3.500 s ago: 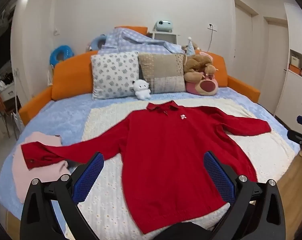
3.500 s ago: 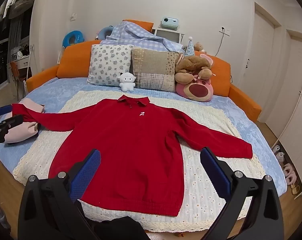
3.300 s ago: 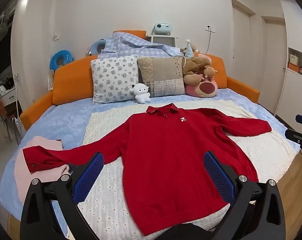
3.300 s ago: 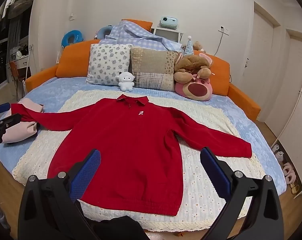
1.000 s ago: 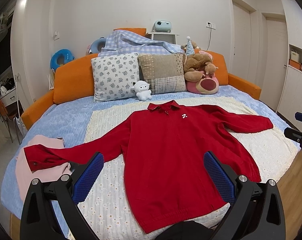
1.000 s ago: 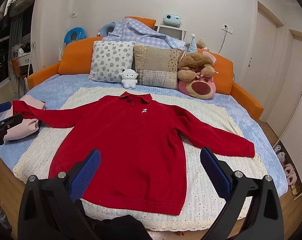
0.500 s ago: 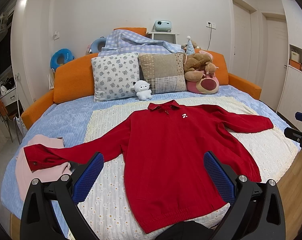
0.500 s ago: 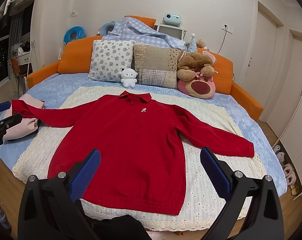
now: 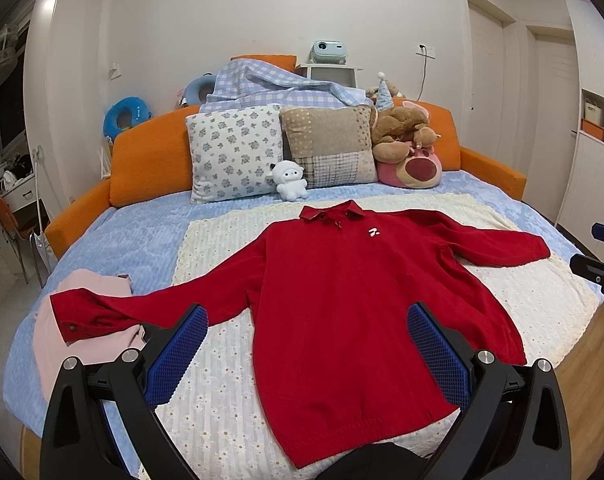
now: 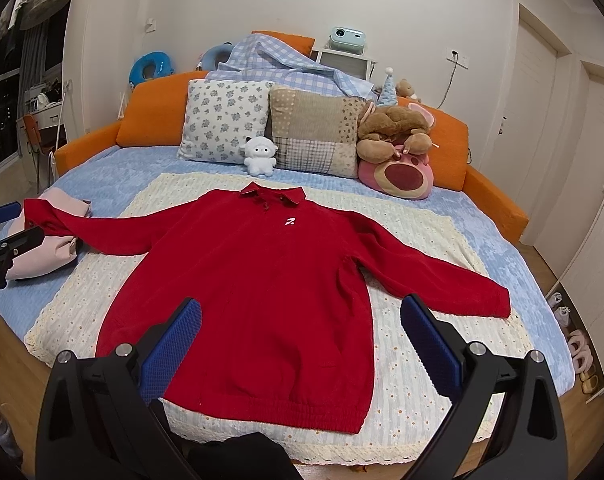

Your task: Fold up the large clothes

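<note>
A red long-sleeved collared sweater (image 9: 350, 312) lies flat, front up, on a cream blanket (image 9: 222, 360) on the bed, sleeves spread out. It also shows in the right wrist view (image 10: 262, 280). Its left cuff (image 9: 74, 316) rests on a folded pink garment (image 9: 74, 356). My left gripper (image 9: 306, 344) is open and empty, above the bed's front edge near the hem. My right gripper (image 10: 298, 336) is open and empty, also short of the hem. Each gripper shows at the edge of the other's view.
Pillows (image 9: 234, 152), a white plush (image 9: 288, 178) and a bear plush (image 9: 406, 148) sit at the orange headboard (image 9: 146, 160). The blue sheet (image 9: 134, 240) surrounds the blanket. Wardrobe doors stand at the right; slippers (image 10: 580, 350) lie on the wood floor.
Both grippers have stayed open and drifted only slightly; the sweater has not moved.
</note>
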Demonstrator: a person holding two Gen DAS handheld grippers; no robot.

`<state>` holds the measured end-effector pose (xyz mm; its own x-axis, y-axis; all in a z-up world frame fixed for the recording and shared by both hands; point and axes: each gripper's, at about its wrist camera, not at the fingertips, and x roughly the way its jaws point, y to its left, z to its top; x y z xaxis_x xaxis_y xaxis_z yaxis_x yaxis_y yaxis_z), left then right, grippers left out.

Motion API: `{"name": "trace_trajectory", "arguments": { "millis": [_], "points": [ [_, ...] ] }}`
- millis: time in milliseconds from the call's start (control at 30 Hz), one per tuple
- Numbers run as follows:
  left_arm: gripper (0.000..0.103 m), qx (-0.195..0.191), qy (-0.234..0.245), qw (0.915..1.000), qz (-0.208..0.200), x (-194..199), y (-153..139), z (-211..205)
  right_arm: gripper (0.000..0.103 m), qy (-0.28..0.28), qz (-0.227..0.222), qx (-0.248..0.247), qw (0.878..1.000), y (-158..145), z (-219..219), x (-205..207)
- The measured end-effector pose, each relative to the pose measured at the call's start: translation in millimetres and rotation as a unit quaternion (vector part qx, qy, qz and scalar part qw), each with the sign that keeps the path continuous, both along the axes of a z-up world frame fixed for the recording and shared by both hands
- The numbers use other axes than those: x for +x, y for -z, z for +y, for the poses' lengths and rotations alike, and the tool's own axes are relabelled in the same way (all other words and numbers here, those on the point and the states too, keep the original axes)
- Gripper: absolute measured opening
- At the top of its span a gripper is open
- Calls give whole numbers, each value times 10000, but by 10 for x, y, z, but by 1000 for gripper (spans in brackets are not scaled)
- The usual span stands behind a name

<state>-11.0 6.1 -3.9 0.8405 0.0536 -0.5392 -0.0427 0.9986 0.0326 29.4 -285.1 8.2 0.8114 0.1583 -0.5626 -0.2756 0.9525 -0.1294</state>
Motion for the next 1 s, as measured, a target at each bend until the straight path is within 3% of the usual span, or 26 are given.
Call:
{"name": "trace_trajectory", "arguments": {
  "millis": [333,467,700,867,1000],
  "points": [
    [101,88,-140,9998,114,115,21,190,98,-141,71,-51,9999,1,186,190],
    [101,147,-308,9993,171,162,62,382,98,-446,72,143,9989,-21,423,353],
    [101,119,-1033,9934,484,400,294,1296,98,-1080,65,196,9939,-7,1107,694],
    [101,293,-1710,9811,860,592,590,2232,98,-1501,303,110,9881,125,1636,928],
    [101,-61,-1857,9778,969,663,749,2953,98,-1765,512,100,9829,319,2012,1070]
  ]
}}
